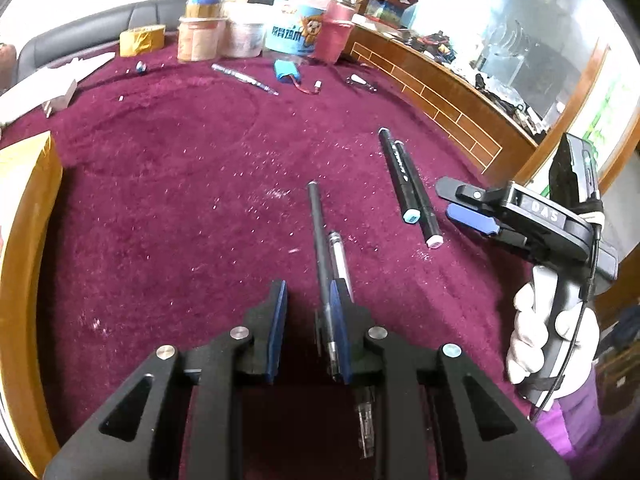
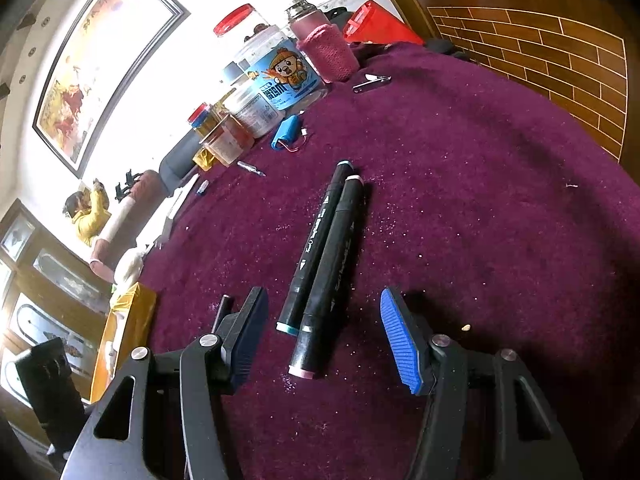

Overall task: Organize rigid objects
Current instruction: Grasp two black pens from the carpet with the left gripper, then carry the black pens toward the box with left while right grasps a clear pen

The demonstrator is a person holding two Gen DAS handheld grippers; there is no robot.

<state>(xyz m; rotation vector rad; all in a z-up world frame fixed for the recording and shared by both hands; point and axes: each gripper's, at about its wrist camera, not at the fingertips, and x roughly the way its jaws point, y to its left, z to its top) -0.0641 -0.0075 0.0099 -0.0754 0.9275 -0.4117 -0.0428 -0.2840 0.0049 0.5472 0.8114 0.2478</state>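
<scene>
A dark grey pen [image 1: 320,236] and a silver pen [image 1: 339,256] lie side by side on the maroon cloth [image 1: 180,200]. My left gripper [image 1: 309,316] hovers over their near ends with a narrow gap. The grey pen runs along the inner face of the right pad, and the left pad stands clear of it. Two black markers, one teal-tipped [image 2: 316,248] and one pink-tipped [image 2: 332,280], lie together further right. My right gripper [image 2: 323,294] is open, its fingers astride the markers' near ends without touching them. A white-gloved hand [image 1: 540,332] holds its handle.
At the cloth's far edge stand jars [image 1: 200,36], a blue-labelled tub [image 1: 294,32], a pink-sleeved flask [image 1: 336,36] and a tape roll [image 1: 142,40]. A blue battery pack [image 1: 286,72], a clear pen [image 1: 244,78] and a nail clipper [image 2: 370,82] lie nearby. A yellow box [image 1: 28,208] borders the left.
</scene>
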